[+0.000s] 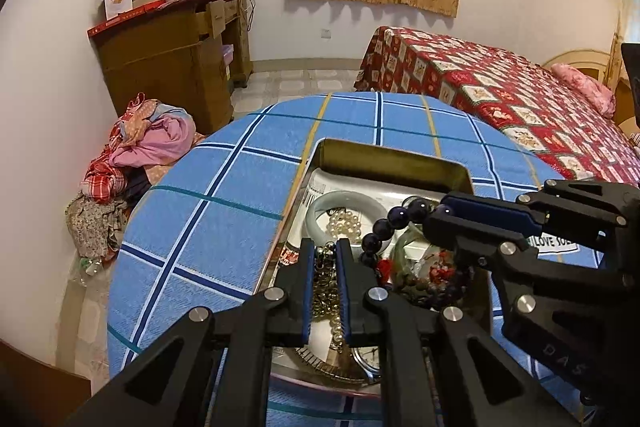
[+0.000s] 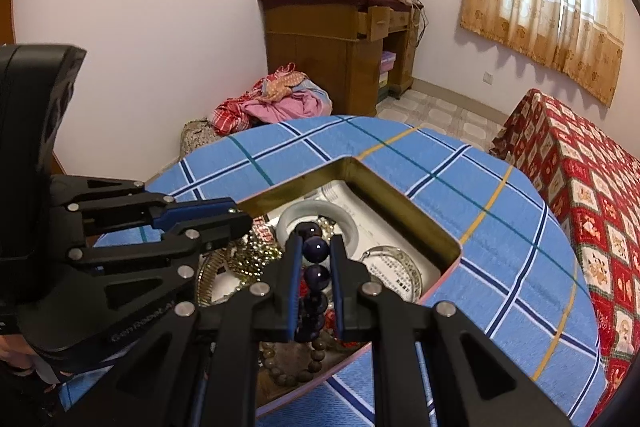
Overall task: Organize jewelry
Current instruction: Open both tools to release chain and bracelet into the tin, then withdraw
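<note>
**Dark blue beads pinched over an open tin**

Dark blue, glossy beads of a bracelet (image 2: 316, 275) are seen clamped between the two blue-padded fingers of the right gripper (image 2: 316, 251), whose jaws are drawn nearly together on the strand; the beads run in a line up the gap, and the rest of the string hangs below toward the tin. From the left wrist view the same bracelet (image 1: 394, 225) curves out from the tip of the right gripper (image 1: 450, 211) and down into the jewelry.

The left gripper (image 1: 325, 247) is held with its jaws pressed close, and a tangle of pearl and dark bead strands (image 1: 326, 291) is caught in the narrow gap between its pads. Its tips are lowered inside the tin, just beside the right gripper.

Both grippers are poised over a rectangular metal tin (image 1: 394, 159) with a golden inner wall, set on a blue checked tablecloth (image 1: 224, 227). Inside the tin a pale jade bangle (image 1: 320, 211), a pearl necklace (image 1: 345, 223), a thin silver bangle (image 2: 400, 259), a brown wooden bead bracelet (image 2: 296, 367), a watch face (image 1: 370, 355), a gold comb-like piece (image 2: 208, 275) and red-and-dark beaded pieces (image 1: 436, 267) are heaped on printed paper.
</note>
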`<state>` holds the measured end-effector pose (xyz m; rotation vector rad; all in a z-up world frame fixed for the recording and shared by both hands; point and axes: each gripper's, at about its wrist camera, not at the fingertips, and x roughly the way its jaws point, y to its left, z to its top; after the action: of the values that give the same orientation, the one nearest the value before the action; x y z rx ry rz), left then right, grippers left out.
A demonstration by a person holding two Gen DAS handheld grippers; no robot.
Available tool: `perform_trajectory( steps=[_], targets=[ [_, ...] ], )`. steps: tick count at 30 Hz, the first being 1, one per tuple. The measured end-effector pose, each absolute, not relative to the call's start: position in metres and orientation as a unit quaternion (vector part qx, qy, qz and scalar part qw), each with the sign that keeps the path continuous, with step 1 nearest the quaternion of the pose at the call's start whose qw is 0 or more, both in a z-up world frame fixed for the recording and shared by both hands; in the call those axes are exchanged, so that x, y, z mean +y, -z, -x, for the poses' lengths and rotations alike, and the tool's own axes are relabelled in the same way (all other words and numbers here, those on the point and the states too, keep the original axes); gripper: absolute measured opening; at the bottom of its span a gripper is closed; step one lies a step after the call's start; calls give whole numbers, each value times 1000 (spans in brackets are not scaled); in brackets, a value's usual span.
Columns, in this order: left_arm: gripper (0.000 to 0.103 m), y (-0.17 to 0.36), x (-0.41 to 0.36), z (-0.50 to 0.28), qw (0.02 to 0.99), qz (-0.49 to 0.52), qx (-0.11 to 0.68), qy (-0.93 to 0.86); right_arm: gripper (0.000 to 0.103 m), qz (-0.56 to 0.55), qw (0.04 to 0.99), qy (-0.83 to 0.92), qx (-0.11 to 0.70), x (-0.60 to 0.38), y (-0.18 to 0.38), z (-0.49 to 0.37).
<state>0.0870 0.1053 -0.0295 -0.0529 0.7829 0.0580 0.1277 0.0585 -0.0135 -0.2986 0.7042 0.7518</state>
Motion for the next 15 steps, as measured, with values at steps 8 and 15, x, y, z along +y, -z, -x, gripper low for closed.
perform_trajectory(
  steps=[8,15],
  targets=[
    [10,43,103,-88,919,12,393,-36,15,144,856,-348,353,58,27,-133],
    [10,50,108,-90,914,21,402,-39,15,149,856,-337,362,58,36,-138]
  ],
)
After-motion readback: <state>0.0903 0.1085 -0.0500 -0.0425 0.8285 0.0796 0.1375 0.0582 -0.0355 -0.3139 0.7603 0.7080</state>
